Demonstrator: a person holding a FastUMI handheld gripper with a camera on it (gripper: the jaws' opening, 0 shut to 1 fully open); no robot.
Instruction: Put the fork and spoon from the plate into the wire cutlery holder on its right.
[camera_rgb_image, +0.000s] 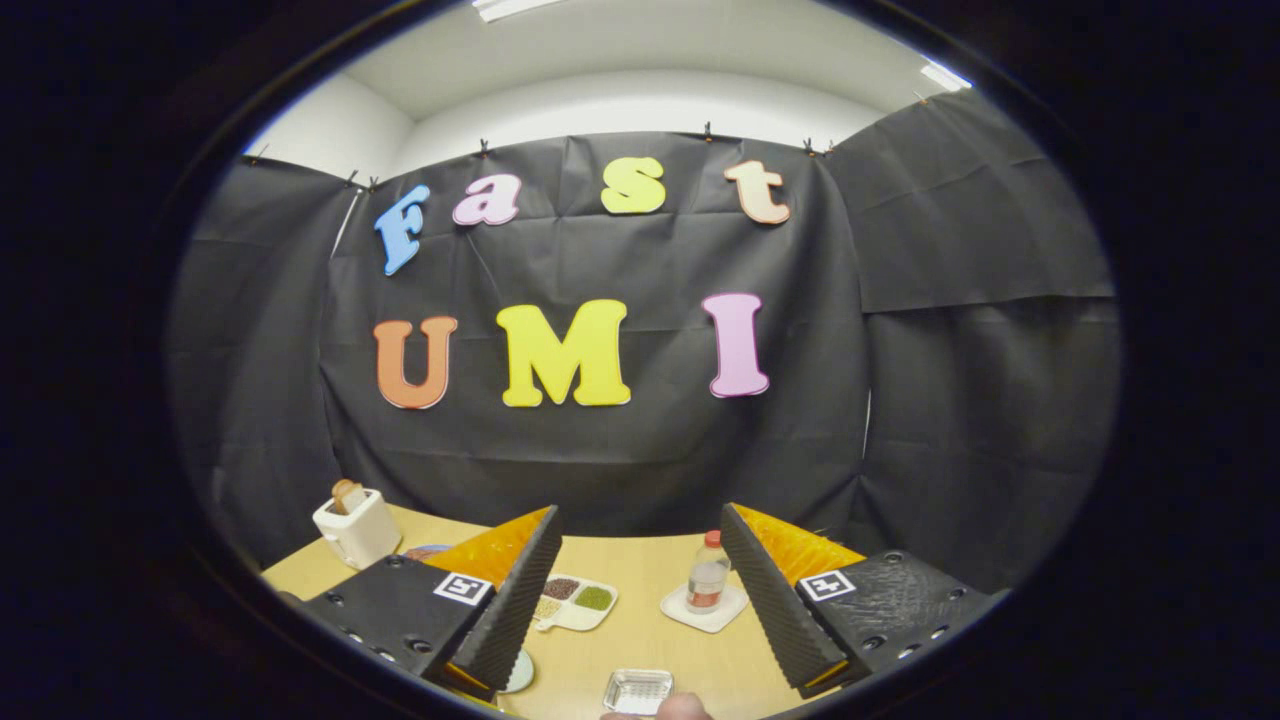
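My gripper (640, 590) is held high over the wooden table (640, 560), its two fingers spread wide apart and open, with nothing between them. A sliver of a round plate edge (520, 672) peeks out beside the left finger (505, 610), low in the view. I cannot make out a fork, a spoon or a wire cutlery holder from here.
A white toaster (357, 527) with a slice in it stands at the table's far left. Between the fingers lie a white divided dish of grains (575, 602), a small bottle (708, 575) on a white coaster, and a small metal tray (638, 690). A fingertip (683, 708) shows nearest me.
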